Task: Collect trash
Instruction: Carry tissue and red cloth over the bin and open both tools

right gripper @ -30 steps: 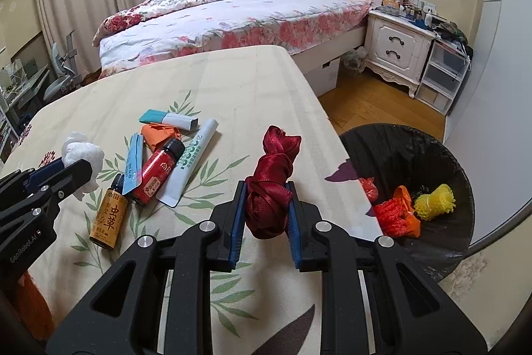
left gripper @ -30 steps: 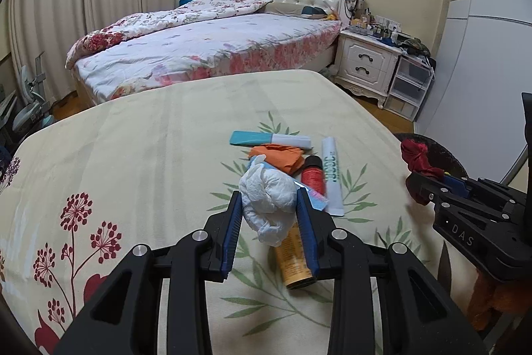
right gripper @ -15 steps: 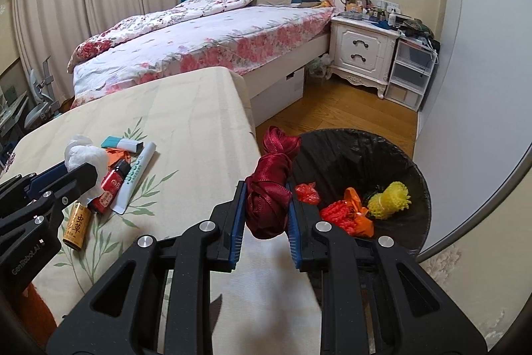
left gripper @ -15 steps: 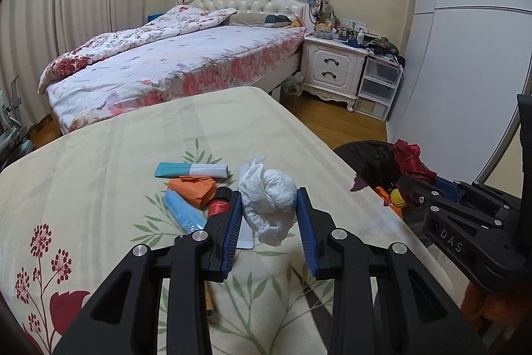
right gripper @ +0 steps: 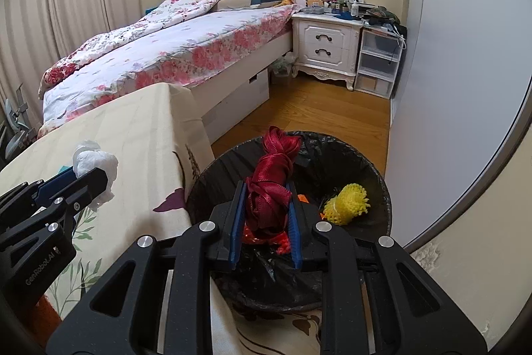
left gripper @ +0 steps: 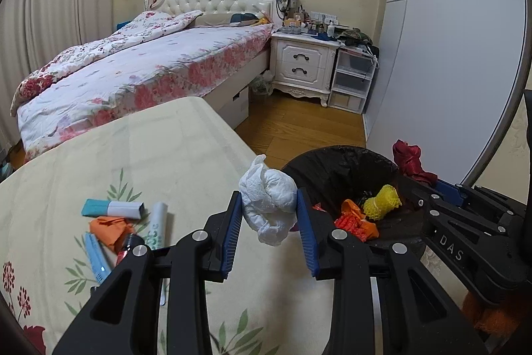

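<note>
A bedroom backs the cloth-covered surface (left gripper: 99, 155), whose right edge both hands have now swung past toward the black-lined bin (right gripper: 365, 162), so dropping looks imminent. The right gripper (right gripper: 265, 215) clenches a glossy crimson ribbon bundle (right gripper: 271, 185) over the bin; the left gripper (left gripper: 268, 232) clenches crumpled white tissue (left gripper: 267, 205) at that edge.

Bin (right gripper: 372, 175) mouth is wide open under my right gripper (right gripper: 265, 215), only a bit of trash low inside, so clear drop. On the left, table edge (left gripper: 229, 135) sits btwn my left gripper (left gripper: 268, 222) & bin; floor beyond is bare.
</note>
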`<state>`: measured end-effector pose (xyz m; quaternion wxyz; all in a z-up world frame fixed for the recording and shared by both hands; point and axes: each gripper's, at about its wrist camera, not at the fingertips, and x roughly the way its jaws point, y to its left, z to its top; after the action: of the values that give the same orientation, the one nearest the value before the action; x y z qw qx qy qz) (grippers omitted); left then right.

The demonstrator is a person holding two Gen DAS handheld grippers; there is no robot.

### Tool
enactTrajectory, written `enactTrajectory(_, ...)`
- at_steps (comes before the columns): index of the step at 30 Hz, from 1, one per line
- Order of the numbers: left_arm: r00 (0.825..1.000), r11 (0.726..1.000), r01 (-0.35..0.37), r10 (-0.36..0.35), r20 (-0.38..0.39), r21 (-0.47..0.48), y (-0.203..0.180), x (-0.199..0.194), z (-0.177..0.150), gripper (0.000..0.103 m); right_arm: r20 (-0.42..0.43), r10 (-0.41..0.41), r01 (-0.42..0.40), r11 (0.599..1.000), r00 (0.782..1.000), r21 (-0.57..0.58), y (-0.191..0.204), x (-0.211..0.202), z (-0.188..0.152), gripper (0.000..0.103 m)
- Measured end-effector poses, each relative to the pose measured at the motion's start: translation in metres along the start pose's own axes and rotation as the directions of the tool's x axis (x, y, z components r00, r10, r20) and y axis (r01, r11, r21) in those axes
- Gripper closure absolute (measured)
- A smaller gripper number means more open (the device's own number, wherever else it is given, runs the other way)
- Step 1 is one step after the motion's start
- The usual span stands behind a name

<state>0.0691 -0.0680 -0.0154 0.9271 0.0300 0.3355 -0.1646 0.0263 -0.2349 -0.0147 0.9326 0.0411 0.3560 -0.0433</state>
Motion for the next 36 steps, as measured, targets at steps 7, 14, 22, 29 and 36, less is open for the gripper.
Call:
enactTrajectory(7, 1.000, 0.999, 0.026, -0.026, -0.014, 0.035, -0.019, 0.031, 0.015, 0.069, -0.007, -0.028, 0.028, 0.999, 1.000, 0.030, -0.016, 0.017, 0.008, 0.081)
enactTrajectory(14, 0.999, 0.998, 0.032, -0.029, -0.039, 0.058, -0.030, 0.059, 0.028, 0.069, -0.012, -0.036, 0.037, 0.998, 0.999, 0.049, -0.028, 0.033, 0.016, 0.081)
enactTrajectory(22, 0.997, 0.996, 0.034, -0.028, -0.075, 0.082, -0.037, 0.081, 0.032, 0.069, -0.011, -0.054, 0.055, 0.996, 0.998, 0.067, -0.038, 0.041, 0.020, 0.079)
enactTrajectory(29, 0.996, 0.998, 0.019, -0.014, -0.083, 0.060, -0.034, 0.086, 0.033, 0.044, -0.002, -0.067, 0.067, 0.994, 0.998, 0.084, -0.042, 0.043, 0.020, 0.063)
enactTrajectory(36, 0.997, 0.998, 0.012, -0.008, -0.074, 0.054, -0.034, 0.084, 0.032, 0.034, 0.006, -0.083, 0.082, 0.992, 0.997, 0.094, -0.045, 0.040, 0.021, 0.062)
